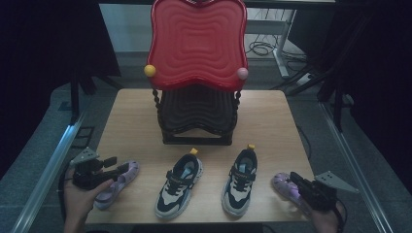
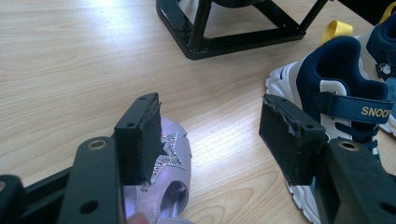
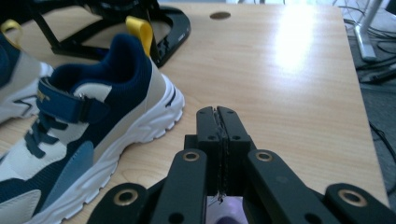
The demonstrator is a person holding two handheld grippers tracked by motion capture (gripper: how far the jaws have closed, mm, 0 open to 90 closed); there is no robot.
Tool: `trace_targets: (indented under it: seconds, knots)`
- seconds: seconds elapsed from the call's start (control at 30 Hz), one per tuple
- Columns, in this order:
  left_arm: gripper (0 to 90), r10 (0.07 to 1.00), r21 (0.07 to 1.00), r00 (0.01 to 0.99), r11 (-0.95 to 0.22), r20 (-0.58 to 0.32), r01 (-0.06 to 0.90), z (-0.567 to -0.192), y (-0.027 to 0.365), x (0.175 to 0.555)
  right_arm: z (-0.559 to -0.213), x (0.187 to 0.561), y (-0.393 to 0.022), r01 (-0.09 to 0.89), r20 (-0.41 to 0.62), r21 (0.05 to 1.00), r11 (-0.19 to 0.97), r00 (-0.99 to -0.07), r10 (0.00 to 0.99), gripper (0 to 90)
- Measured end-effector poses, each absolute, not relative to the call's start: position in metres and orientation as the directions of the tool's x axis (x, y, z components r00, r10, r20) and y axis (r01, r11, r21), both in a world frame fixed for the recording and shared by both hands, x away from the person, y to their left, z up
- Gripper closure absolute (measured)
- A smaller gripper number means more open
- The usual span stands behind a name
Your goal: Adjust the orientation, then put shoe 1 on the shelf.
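Note:
Two navy-and-white sneakers stand side by side at the table's front, the left sneaker and the right sneaker. A purple sandal with a glittery star lies at the front left. My left gripper hovers open over its toe, one pad just above the star and the other near the left sneaker. A second purple sandal lies at the front right. My right gripper is shut right above it, pads pressed together. A bit of purple shows under the jaws; whether they pinch it is hidden.
A shoe rack with a red wavy top shelf and a black lower shelf stands at the back middle of the wooden table. Its black base frame is just beyond the sneakers. Bare wood lies right of the right sneaker.

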State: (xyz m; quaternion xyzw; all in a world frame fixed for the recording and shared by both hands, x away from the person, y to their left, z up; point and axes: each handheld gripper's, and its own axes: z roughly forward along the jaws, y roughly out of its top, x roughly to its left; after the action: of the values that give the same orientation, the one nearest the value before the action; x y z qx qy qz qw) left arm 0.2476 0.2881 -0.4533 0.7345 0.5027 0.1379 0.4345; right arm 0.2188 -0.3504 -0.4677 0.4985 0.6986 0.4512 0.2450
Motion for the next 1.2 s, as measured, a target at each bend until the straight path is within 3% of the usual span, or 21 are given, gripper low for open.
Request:
trace_targets:
  seconds: [0.63, 0.83, 1.2]
  knots:
    - [39.0, 0.858, 0.769, 0.457, -0.123, -0.235, 0.627, -0.456, 0.288, 0.249, -0.465, 0.212, -0.375, 0.455, 0.116, 0.884, 0.106, -0.433, 0.894, 87.3]
    - [39.0, 0.842, 0.777, 0.483, -0.132, -0.241, 0.616, -0.452, 0.287, 0.244, -0.466, 0.209, -0.376, 0.444, 0.103, 0.886, 0.132, -0.466, 0.879, 75.2]
    - [39.7, 0.847, 0.800, 0.467, -0.087, -0.254, 0.593, -0.454, 0.314, 0.203, -0.468, 0.195, -0.385, 0.471, 0.139, 0.874, 0.119, -0.477, 0.868, 63.1]
